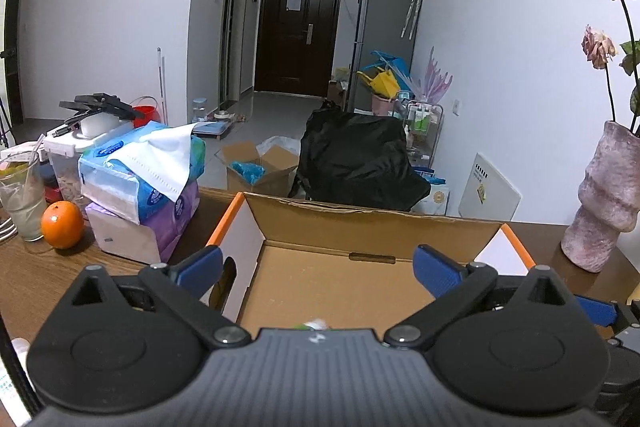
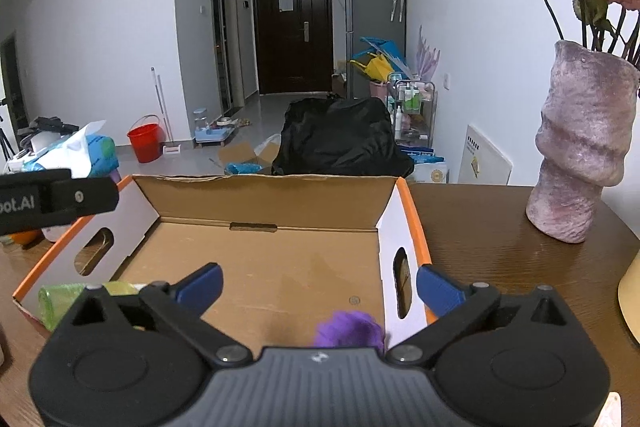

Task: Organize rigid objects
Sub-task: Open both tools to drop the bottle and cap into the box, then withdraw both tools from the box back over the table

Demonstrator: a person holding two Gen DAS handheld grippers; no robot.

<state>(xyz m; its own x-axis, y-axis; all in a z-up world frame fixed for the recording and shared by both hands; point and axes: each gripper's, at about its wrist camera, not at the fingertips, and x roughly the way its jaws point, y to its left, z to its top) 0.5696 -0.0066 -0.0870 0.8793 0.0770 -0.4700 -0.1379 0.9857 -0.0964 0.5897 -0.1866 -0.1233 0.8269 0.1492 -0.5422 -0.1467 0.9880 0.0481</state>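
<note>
An open cardboard box [image 1: 372, 223] with orange-edged side flaps sits on the brown wooden table [image 2: 480, 239]. My left gripper [image 1: 318, 261] hovers over the box with its blue pads far apart and nothing between them. A small green-and-white thing [image 1: 316, 324] peeks out just past its body. My right gripper [image 2: 319, 281] is also open and empty, straddling the box's right wall [image 2: 394, 227]. Inside the box lie a purple object [image 2: 348, 331] at the near right and a translucent green object [image 2: 60, 301] at the near left corner. The left gripper's black body [image 2: 56, 199] shows at the left edge of the right wrist view.
A pink vase [image 2: 580, 147] with dried roses stands right of the box. Left of it are stacked tissue packs [image 1: 140, 179], an orange [image 1: 62, 225] and a glass with a straw [image 1: 22, 199]. A black-covered chair [image 1: 356, 163] stands behind the table.
</note>
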